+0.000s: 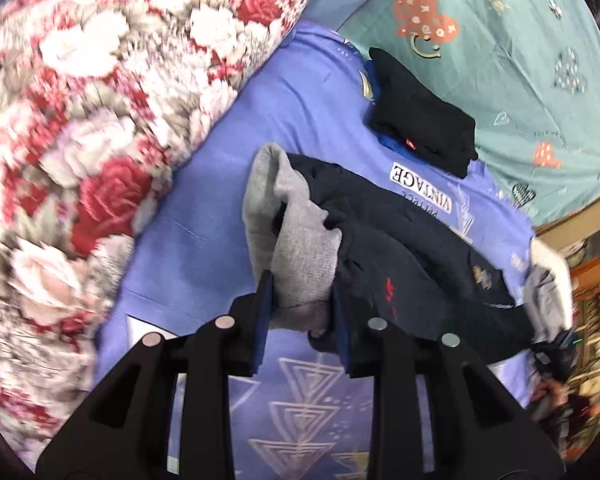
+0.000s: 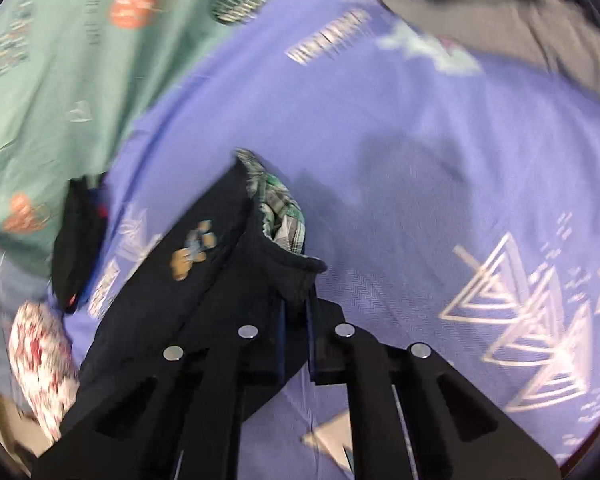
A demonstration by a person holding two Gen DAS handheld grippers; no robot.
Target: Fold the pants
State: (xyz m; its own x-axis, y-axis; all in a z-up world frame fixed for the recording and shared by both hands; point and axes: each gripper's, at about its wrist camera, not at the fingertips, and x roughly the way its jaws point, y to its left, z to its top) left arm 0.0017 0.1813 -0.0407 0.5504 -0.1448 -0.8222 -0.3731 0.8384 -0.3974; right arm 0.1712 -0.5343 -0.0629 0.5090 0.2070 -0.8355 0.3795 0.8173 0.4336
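Dark navy pants (image 1: pixel 400 232) with a grey fleece lining (image 1: pixel 296 248) hang bunched above the blue-violet bed sheet (image 1: pixel 220 152). My left gripper (image 1: pixel 302 306) is shut on the grey-lined end, with cloth filling the gap between its fingers. In the right wrist view the same pants (image 2: pixel 172 292) run down to the left, with a green plaid lining (image 2: pixel 282 216) showing at the opening. My right gripper (image 2: pixel 296 318) is shut on the dark hem there. Both views are motion-blurred.
A folded black garment (image 1: pixel 420 120) (image 2: pixel 78 240) lies on the sheet near a teal patterned cover (image 1: pixel 500 40) (image 2: pixel 60 80). A red-and-white floral quilt (image 1: pixel 80 120) (image 2: pixel 40 352) bulks along one side. Grey cloth (image 2: pixel 480 8) lies at the far edge.
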